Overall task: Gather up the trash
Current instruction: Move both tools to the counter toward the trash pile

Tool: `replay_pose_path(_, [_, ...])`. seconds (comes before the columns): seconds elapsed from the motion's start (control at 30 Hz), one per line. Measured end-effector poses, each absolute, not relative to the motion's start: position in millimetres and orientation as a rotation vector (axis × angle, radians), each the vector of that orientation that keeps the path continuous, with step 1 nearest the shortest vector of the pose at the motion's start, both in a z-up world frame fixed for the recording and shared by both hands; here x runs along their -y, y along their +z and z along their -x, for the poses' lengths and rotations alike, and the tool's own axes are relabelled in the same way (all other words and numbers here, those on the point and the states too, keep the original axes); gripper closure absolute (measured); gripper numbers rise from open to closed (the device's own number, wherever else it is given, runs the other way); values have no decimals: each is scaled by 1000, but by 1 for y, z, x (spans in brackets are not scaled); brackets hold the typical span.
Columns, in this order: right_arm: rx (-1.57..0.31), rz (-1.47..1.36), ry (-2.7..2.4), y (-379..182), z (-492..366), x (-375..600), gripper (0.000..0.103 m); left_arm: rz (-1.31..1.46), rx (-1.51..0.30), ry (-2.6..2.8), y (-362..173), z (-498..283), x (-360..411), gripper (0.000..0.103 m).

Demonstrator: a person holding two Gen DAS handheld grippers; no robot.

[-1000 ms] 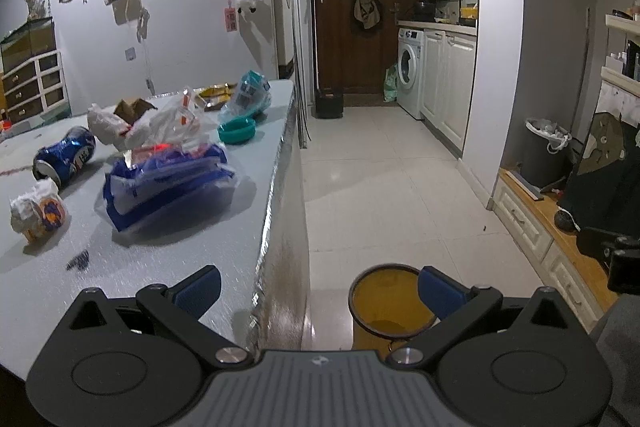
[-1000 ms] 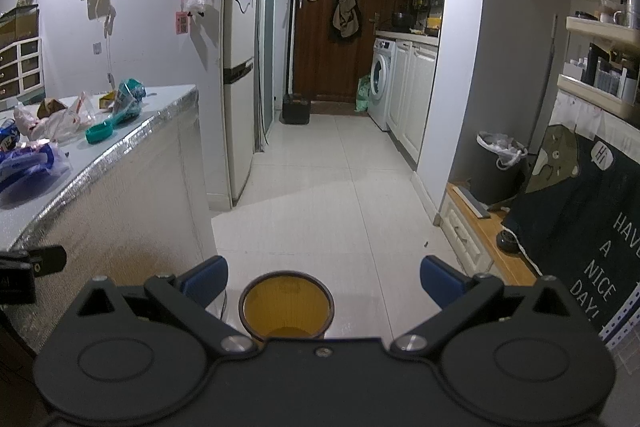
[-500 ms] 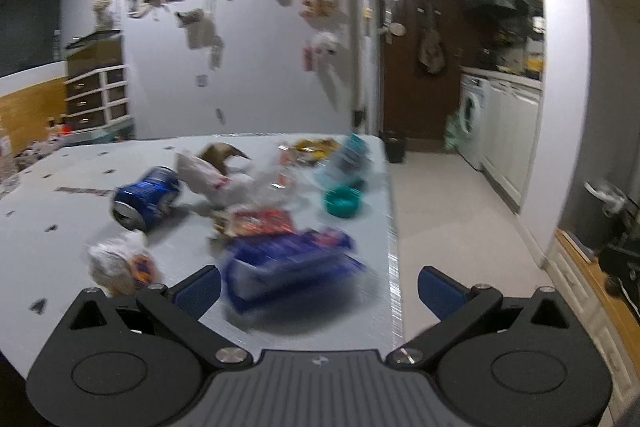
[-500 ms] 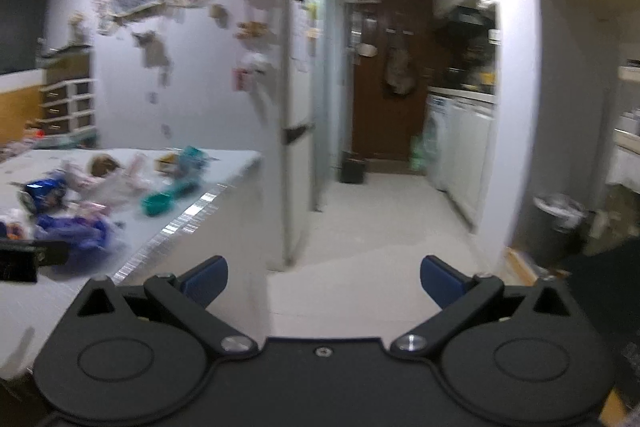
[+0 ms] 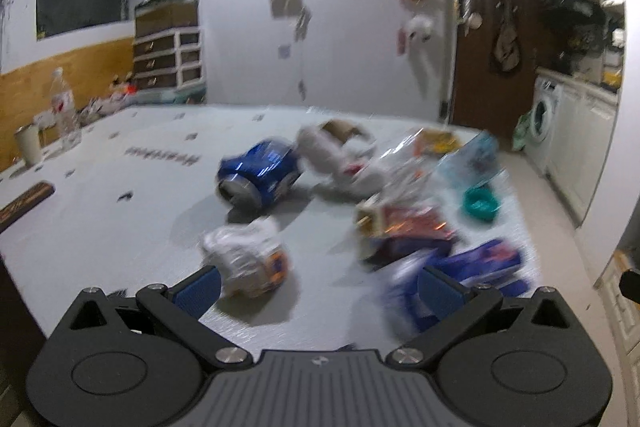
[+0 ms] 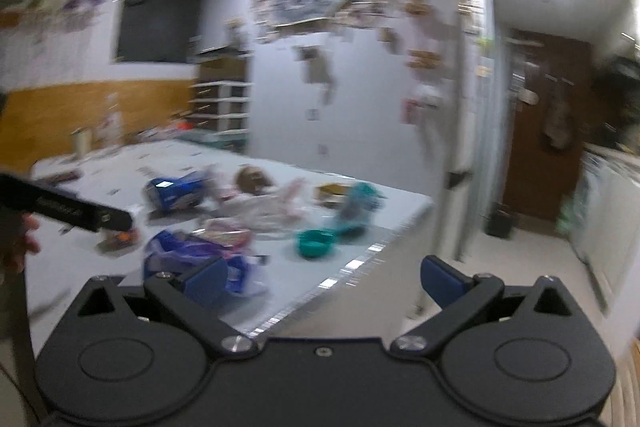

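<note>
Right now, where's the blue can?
In the left wrist view the blue can lies on its side mid-table, left of the white crumpled wrapper and behind the small wrapped bundle.

desk [image 5: 120,227]: pale grey-white, small dark scattered marks
can [image 5: 258,175]: glossy blue, silver end
crumpled wrapper [image 5: 248,257]: white, orange patch
flat packet [image 5: 404,229]: red-orange over dark
plastic bag [image 5: 472,267]: blue-violet with white
small bowl [image 5: 482,205]: teal
left gripper [image 5: 318,287]: black body, blue finger pads [image 5: 198,289]
right gripper [image 6: 326,277]: black body, blue pads
wall [image 5: 348,59]: white; lower panel at far left ochre wood
door [image 6: 540,131]: dark brown
</note>
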State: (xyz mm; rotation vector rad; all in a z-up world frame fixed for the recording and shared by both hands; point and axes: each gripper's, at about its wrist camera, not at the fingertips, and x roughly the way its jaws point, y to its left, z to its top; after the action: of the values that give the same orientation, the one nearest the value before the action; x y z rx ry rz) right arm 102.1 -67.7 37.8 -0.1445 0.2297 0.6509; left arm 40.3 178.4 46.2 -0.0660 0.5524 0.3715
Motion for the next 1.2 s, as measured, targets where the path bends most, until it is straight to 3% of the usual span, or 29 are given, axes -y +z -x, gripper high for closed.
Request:
replay_pose_path(0.3, [-217,489,904,17,-123,4,0,67,-711,358,16,-65,-211,0])
replay_pose_path(0.47, [-240,547,1005,9,-140,-10,2,103,-749,359,8,-77,-220,0])
replay_pose_path(0.73, [-210,622,1136,1,-167,-30,21,125,-724,357,6,-81,-226,0])
replay_pose_path(0.87, [-239,585,1188,0,-178,-37,37,124,-721,352,6,-82,-227,0])
replay_pose_path(0.97, [-267,566,1177,1,-183,-42,67,124,-725,351,6,-82,-227,0])
replay_pose_path(1.2, [-329,417,1152,11,-193,-34,76,196,-648,409,10,-76,-237,1])
